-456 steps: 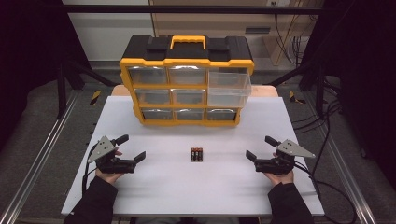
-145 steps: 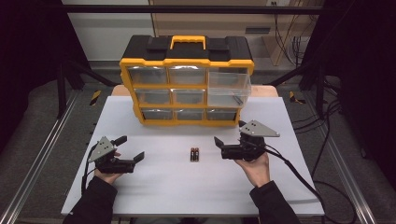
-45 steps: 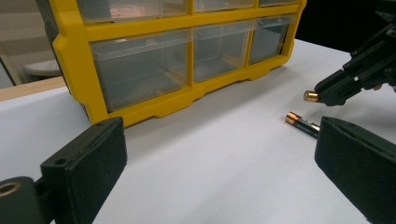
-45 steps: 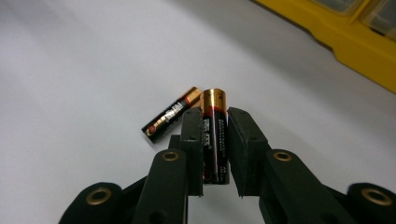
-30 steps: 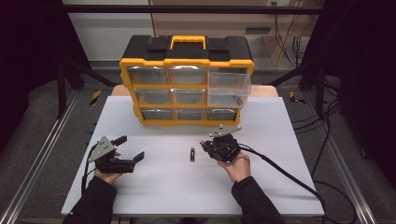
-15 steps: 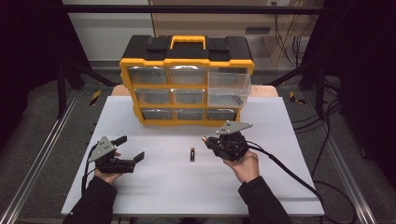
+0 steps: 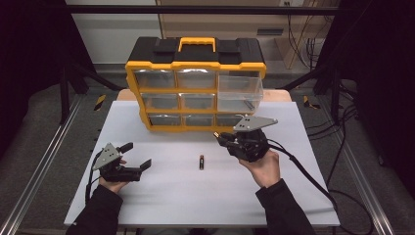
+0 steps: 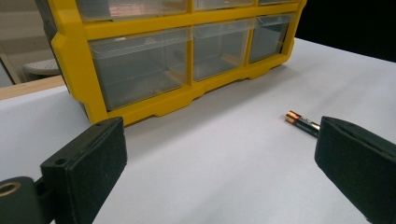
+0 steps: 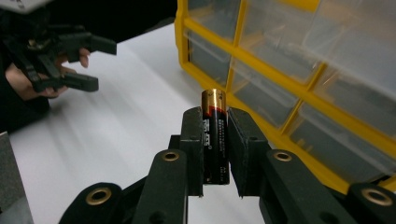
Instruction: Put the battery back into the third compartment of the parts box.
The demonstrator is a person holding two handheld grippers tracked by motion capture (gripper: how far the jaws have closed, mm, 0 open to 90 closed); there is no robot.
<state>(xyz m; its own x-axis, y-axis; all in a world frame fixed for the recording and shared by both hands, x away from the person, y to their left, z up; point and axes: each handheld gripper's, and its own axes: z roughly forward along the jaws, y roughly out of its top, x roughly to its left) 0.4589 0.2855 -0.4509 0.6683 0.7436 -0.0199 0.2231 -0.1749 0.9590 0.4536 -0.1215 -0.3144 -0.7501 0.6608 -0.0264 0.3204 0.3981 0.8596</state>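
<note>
Right claw (image 9: 215,140) clenched on battery (image 9: 215,135) near organiser (image 7: 195,83); left claw (image 7: 134,157) released; second battery (image 7: 201,162) on surface (image 7: 293,196).

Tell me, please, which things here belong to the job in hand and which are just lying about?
In the job:
- battery, clamped in the right gripper
- second battery on the table
- yellow organizer, with its open drawer

Lying about:
- left gripper, jaws open, resting
- white table
- cables
</note>
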